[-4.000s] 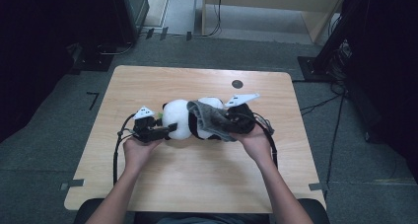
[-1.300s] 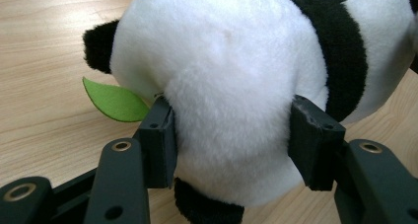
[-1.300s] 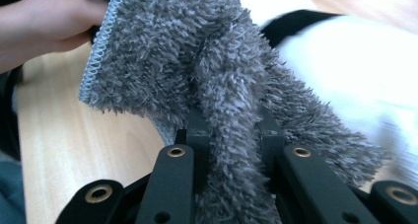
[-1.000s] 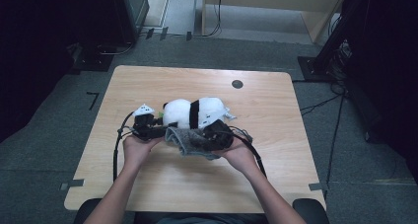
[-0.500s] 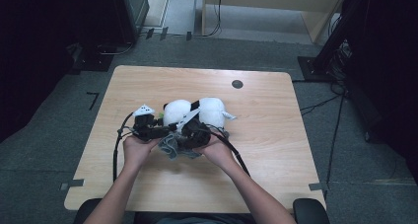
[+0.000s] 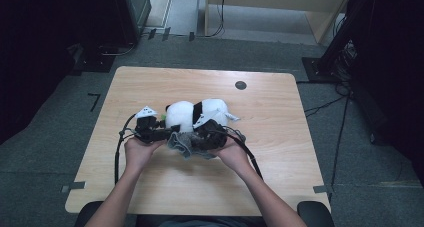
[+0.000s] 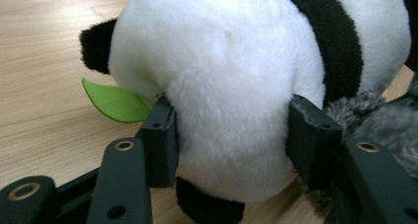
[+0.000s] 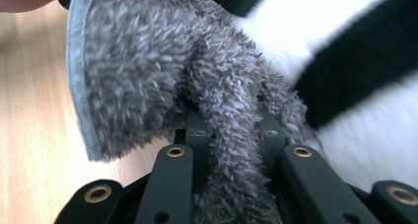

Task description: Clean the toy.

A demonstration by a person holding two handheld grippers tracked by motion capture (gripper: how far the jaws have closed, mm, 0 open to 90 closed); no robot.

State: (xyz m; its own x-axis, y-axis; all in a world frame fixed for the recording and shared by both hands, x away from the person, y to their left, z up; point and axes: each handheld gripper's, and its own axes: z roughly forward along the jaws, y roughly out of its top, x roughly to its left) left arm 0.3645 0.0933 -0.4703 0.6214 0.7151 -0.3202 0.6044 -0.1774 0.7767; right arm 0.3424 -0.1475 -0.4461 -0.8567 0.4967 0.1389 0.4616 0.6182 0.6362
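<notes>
From above, the panda plush (image 6: 196,115) lies mid-table. My left gripper (image 7: 231,135) clamps its white body; I should hold it firm. My right gripper (image 8: 231,130) pinches the grey cloth (image 8: 148,76), probably touching the plush; I'd wipe gently.

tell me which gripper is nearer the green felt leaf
Left. The left gripper clamps the panda beside the leaf; the right gripper holds the grey cloth farther off.
</notes>
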